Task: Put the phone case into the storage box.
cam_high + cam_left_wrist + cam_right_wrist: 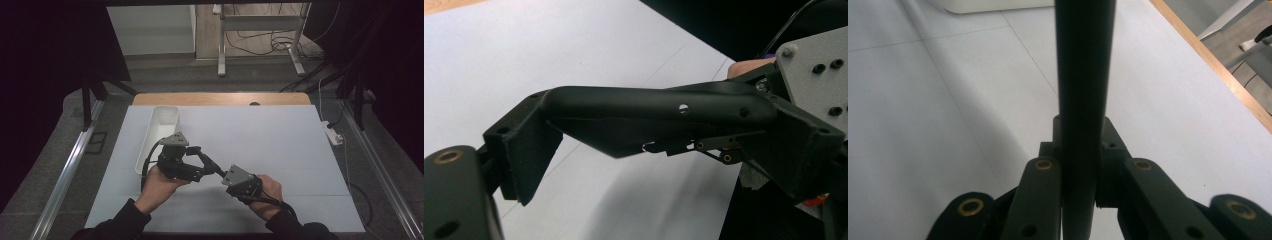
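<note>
I have the black angled handle (649, 117) above the desk (280, 150), ends clamped in my left claw (196, 155) and right claw (1083, 170); white bin (159, 131) awaits it.

A black bar-shaped part (654, 120) sits between black grippers, the right gripper (220, 172) topped by a grey plate. The tray (159, 131) is white, the table sheet (280, 150) pale blue-white, its far edge (220, 98) wood-brown.

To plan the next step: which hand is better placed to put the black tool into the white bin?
Probably left. The left gripper and right gripper both clamp the black tool, but the left is beside the white bin.
</note>
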The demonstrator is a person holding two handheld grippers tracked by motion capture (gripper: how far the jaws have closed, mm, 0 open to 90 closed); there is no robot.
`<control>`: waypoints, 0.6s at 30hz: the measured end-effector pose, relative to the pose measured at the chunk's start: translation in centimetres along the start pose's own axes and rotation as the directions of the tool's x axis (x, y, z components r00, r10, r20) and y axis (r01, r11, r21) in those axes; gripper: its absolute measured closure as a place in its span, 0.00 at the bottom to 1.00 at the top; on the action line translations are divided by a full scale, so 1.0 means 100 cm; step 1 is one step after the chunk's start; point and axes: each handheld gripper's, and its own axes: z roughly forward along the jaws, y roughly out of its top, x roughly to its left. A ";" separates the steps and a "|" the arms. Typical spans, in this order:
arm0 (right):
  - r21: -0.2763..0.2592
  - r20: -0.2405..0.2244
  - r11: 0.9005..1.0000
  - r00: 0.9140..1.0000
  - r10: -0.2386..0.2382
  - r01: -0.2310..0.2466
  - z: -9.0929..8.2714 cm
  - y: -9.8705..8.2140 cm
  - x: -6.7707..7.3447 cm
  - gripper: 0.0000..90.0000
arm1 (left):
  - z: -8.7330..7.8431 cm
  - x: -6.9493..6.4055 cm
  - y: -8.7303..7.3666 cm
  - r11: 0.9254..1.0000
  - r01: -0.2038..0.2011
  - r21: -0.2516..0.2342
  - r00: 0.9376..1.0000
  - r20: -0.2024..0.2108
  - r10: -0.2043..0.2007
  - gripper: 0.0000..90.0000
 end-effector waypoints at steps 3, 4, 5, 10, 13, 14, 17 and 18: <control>-0.005 0.002 1.000 1.000 -0.001 0.001 -0.001 0.000 0.000 0.93 | 0.000 0.000 0.000 1.000 -0.003 -0.013 1.000 0.002 0.003 0.13; -0.007 0.004 1.000 1.000 0.000 0.000 -0.002 0.001 0.000 0.93 | 0.000 0.000 -0.001 1.000 -0.006 -0.016 1.000 0.003 0.006 0.12; -0.011 0.010 1.000 1.000 0.005 -0.005 -0.002 0.001 0.000 0.93 | 0.000 0.001 -0.001 1.000 -0.018 -0.011 1.000 -0.005 0.018 0.13; -0.013 -0.019 1.000 1.000 0.022 -0.022 -0.003 0.000 -0.003 0.93 | -0.002 0.002 0.000 1.000 -0.030 -0.007 1.000 -0.007 0.030 0.08; -0.011 -0.052 0.999 0.998 0.045 -0.045 -0.003 -0.001 -0.005 0.94 | -0.004 0.002 0.000 0.998 -0.068 -0.004 0.997 -0.031 0.068 0.05; -0.013 -0.066 0.999 0.997 0.051 -0.052 -0.004 -0.001 -0.006 0.93 | -0.005 0.002 0.000 0.997 -0.074 -0.003 0.997 -0.033 0.074 0.04; -0.013 -0.088 0.998 0.994 0.064 -0.066 -0.004 -0.002 -0.008 0.93 | -0.007 0.003 -0.001 0.996 -0.091 0.004 0.995 -0.043 0.091 0.03; -0.011 -0.105 0.997 0.991 0.077 -0.079 -0.005 -0.002 -0.010 0.93 | -0.008 0.004 -0.001 0.996 -0.092 0.007 0.995 -0.048 0.092 0.02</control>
